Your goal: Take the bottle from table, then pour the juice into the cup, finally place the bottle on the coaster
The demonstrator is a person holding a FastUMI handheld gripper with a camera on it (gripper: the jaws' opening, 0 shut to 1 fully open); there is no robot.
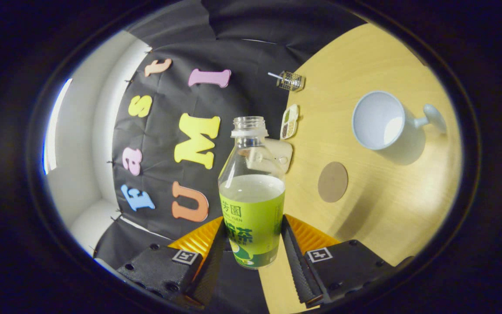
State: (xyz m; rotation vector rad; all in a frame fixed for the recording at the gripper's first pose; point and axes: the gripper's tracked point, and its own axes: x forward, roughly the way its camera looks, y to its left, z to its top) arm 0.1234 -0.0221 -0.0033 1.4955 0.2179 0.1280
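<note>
1. With its cap off, the bottle (252,192) sits clamped between both fingers of the gripper (253,244), held level to keep the juice in;
2. the cup (379,121) waits beyond the coaster (333,182) on the table (381,205).

Bottle (252,192) held between the two fingers of the claw (253,244), both pressing its lower body, neck pointing ahead, cap off. Beyond the fingers and to their right, coaster (333,182) flat on the tabletop (377,209). Farther right, cup (379,121) on the tabletop, well apart from the coaster. Past the bottle's neck, small tray (290,121), and beyond that a glass jar (291,81).
</note>
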